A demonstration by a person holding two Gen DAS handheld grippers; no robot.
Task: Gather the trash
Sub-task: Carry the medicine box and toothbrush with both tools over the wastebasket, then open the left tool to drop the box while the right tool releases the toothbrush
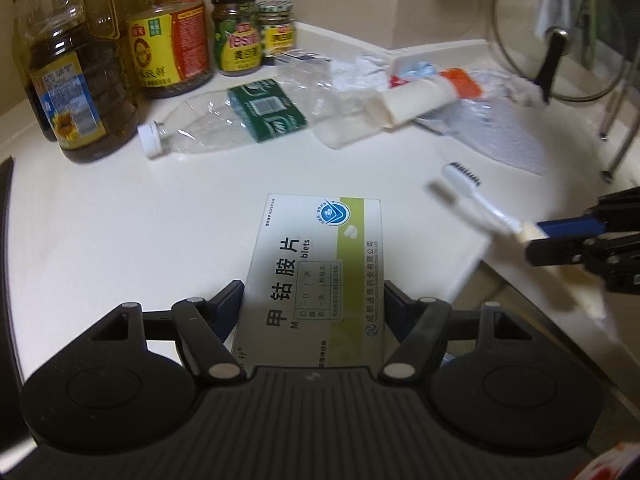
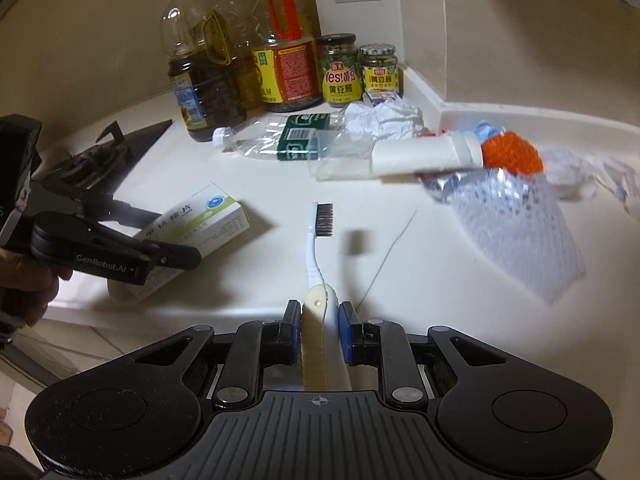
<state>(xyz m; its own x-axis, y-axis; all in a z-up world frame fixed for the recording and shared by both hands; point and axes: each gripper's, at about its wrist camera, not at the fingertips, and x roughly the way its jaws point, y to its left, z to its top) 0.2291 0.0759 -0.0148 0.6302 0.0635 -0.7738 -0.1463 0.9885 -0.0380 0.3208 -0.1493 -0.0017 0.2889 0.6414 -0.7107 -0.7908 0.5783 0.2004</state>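
Left gripper [image 1: 314,292] clamps a medicine box [image 1: 316,268] by its long sides, held above the counter [image 1: 140,216]. Off to the right, the right gripper [image 1: 532,238] pinches a toothbrush [image 1: 476,196] by its handle. A flattened bottle [image 1: 240,120] lies by the trash at the back wall.

Right gripper [image 2: 319,320], seen from its own camera, closes narrowly on the toothbrush [image 2: 318,240], bristles forward. At left, the left gripper [image 2: 160,236] carries the box [image 2: 200,220] over the counter's [image 2: 420,264] edge.
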